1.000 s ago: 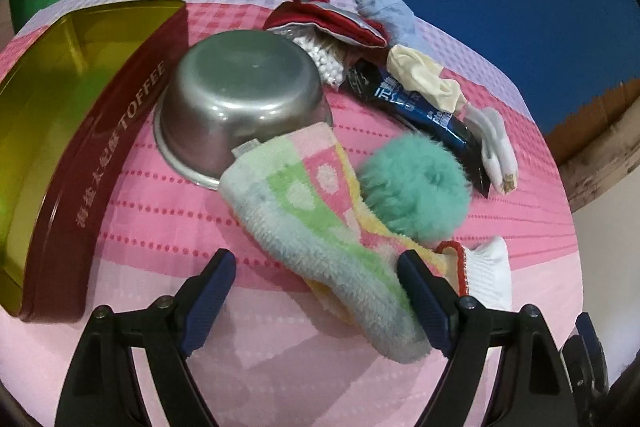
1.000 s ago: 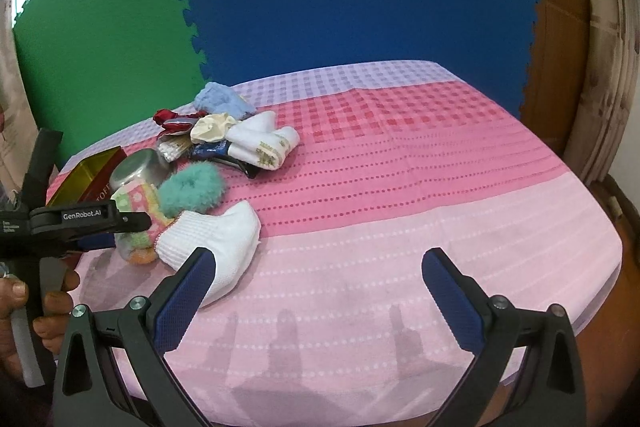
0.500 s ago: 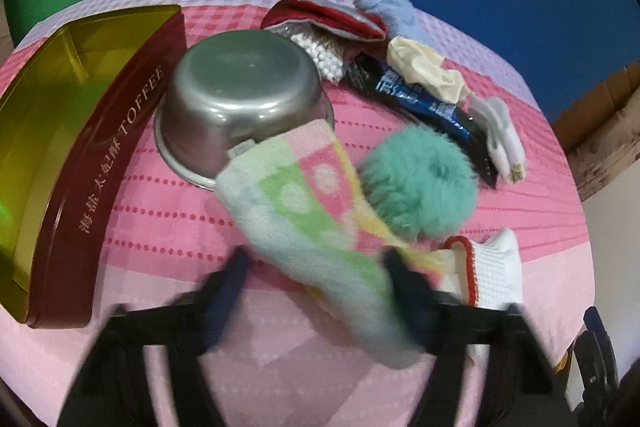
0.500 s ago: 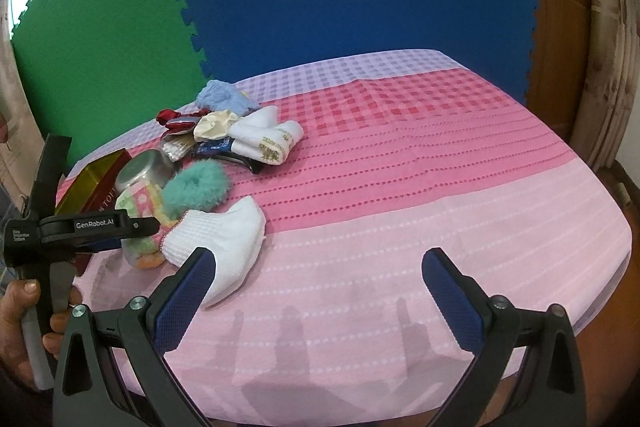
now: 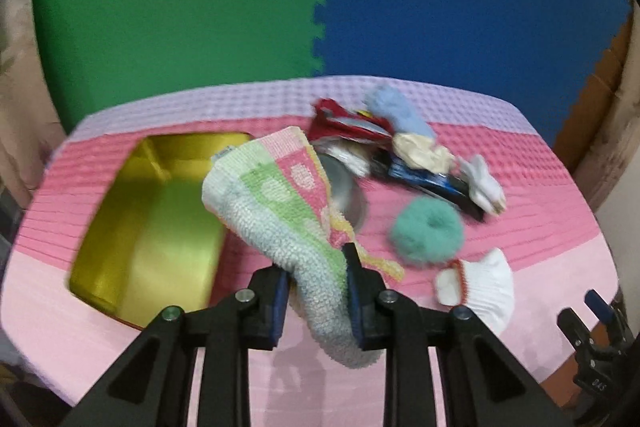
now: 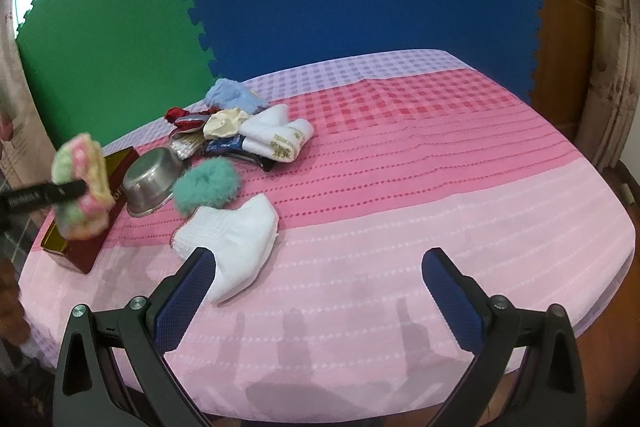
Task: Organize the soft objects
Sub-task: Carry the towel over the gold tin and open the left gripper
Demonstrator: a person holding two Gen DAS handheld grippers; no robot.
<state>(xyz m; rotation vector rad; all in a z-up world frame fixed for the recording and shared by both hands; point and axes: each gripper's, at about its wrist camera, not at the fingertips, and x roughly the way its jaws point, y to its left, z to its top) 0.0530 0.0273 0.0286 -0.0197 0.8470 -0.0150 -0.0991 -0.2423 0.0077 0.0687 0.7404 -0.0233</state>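
Pastel green-pink patchwork sock (image 5: 280, 211), teal pompom (image 5: 427, 230), gold tin (image 5: 152, 227).

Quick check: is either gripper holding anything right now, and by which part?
The left gripper, whose jaws have just been closing, pinches the striped fuzzy sock near its lower end, lifted clear of the table. The right gripper is open and holds nothing.
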